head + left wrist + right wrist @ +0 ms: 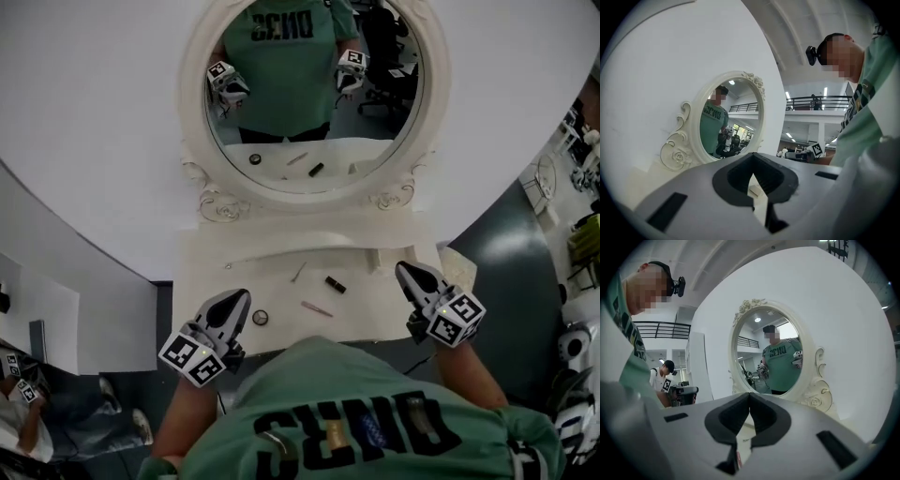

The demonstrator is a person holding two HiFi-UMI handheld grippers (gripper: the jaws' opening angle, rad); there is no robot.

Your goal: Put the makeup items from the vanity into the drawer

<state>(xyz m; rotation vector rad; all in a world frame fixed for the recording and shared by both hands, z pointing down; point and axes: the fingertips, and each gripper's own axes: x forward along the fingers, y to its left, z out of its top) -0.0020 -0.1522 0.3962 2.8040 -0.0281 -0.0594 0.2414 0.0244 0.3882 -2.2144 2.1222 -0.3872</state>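
The left hand-held gripper (234, 302) and right hand-held gripper (409, 274) are hovering closed, empty; the left should be opening, then lowering squarely over the round compact (260, 318), lower centre-left.

Place: big open hall, more lab or studio than home | Set: white vanity (281, 291) with oval mirror (197, 141) against a bare curved wall (94, 112) | Overhead: balcony railing (820, 101), strip lights (825, 91) | Reflected: office chairs (380, 42) | Nearby: another person (664, 373) at a workbench
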